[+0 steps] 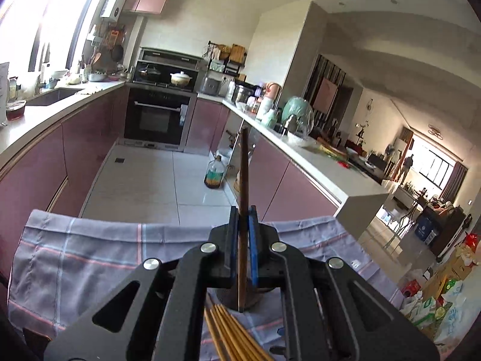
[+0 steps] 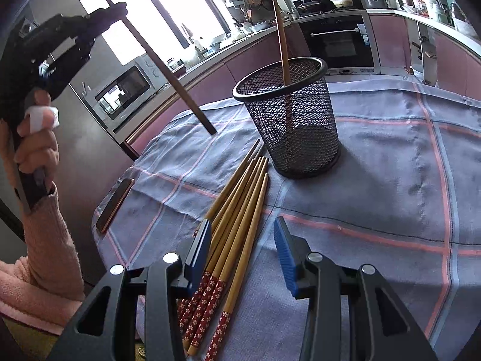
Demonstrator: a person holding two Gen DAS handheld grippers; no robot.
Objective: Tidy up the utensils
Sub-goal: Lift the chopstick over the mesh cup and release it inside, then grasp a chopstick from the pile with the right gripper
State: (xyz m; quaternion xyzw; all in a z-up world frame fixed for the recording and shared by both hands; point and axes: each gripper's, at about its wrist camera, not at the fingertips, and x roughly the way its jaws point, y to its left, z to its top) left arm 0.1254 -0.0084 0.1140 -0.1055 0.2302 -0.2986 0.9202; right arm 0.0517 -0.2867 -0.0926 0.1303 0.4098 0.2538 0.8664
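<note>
A black mesh holder [image 2: 290, 120] stands on a grey checked cloth [image 2: 390, 165] with one chopstick [image 2: 281, 39] upright in it. Several wooden chopsticks [image 2: 237, 210] with red flowered ends lie on the cloth in front of it; they also show in the left wrist view [image 1: 228, 331]. My left gripper [image 1: 243, 213] is shut on a dark chopstick [image 1: 243, 165]; in the right wrist view this gripper [image 2: 112, 6] holds the chopstick [image 2: 162, 69] in the air left of the holder. My right gripper [image 2: 242, 242] is open, its fingers on either side of the lying chopsticks.
A phone [image 2: 115, 204] lies near the cloth's left edge. A kitchen lies behind: an oven [image 2: 336, 42], pink cabinets [image 1: 75, 150], and crowded counters [image 1: 300, 141]. A bottle [image 1: 214, 173] stands on the tiled floor.
</note>
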